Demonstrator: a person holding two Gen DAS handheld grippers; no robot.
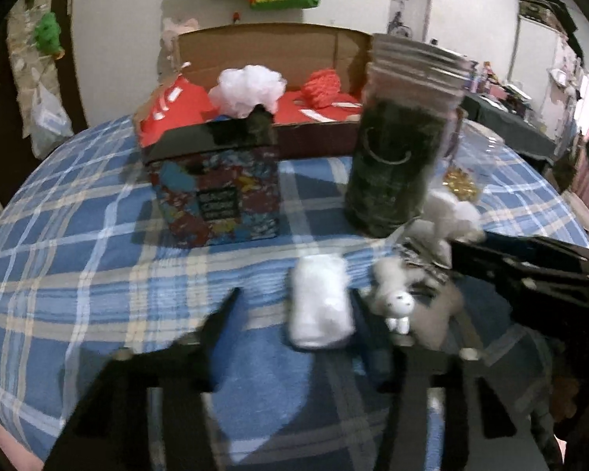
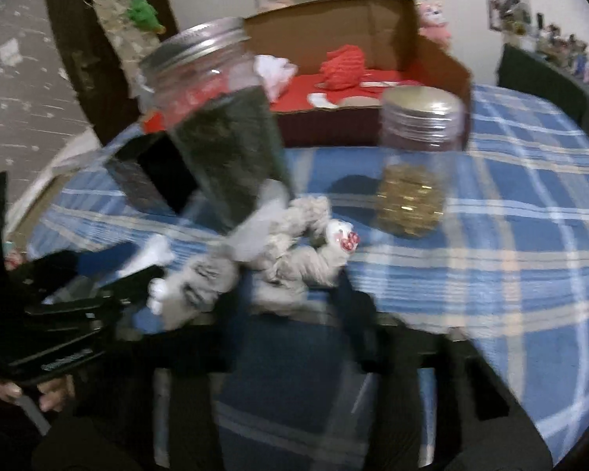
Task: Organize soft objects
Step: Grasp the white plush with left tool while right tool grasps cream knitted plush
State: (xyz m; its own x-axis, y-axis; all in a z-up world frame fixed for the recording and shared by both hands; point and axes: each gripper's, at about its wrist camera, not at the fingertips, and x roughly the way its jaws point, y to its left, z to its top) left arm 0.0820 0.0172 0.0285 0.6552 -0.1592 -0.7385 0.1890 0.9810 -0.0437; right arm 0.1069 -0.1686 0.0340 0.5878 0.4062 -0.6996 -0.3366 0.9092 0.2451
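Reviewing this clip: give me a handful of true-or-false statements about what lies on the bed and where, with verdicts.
1. The white roll lies between the left gripper's fingers. True.
2. The cardboard box holds nothing. False: a white puff and a red knitted piece lie in it.
3. The dark-filled jar has its lid on. True.
4. The bedcover is plain green. False: it is blue plaid.
5. The jar with gold contents lies on its side. False: it stands upright.
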